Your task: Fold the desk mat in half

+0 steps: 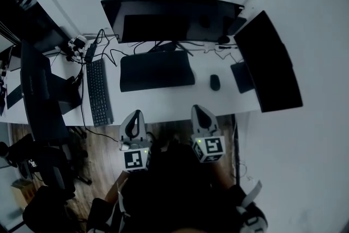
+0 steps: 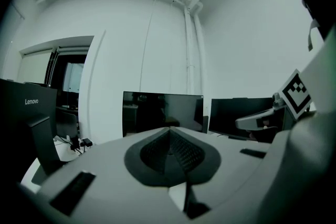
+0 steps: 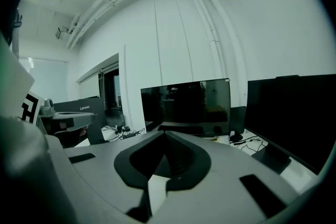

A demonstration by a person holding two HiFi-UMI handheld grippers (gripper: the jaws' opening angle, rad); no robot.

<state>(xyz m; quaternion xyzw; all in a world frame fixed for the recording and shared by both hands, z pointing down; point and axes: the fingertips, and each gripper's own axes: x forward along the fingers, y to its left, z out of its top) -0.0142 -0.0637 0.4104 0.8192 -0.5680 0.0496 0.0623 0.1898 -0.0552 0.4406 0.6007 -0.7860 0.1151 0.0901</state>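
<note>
A black desk mat [image 1: 157, 70] lies flat on the white desk [image 1: 163, 103], in front of the wide monitor [image 1: 172, 18]. Both grippers hang short of the desk's near edge, over the floor and the person's lap. My left gripper [image 1: 134, 115] is shut with nothing between its jaws. My right gripper [image 1: 199, 110] is also shut and empty. In the left gripper view the jaws [image 2: 169, 131] meet in a line and point at the monitor [image 2: 163, 112]. The right gripper view shows its jaws [image 3: 164, 136] closed, facing the same monitor [image 3: 186, 104]. The mat is hidden in both gripper views.
A keyboard [image 1: 98, 91] lies lengthwise left of the mat, with cables and a power strip [image 1: 87, 49] behind it. A mouse [image 1: 215, 82] sits right of the mat. A second monitor [image 1: 267, 63] stands at the right, and a dark monitor and chair [image 1: 41, 106] at the left.
</note>
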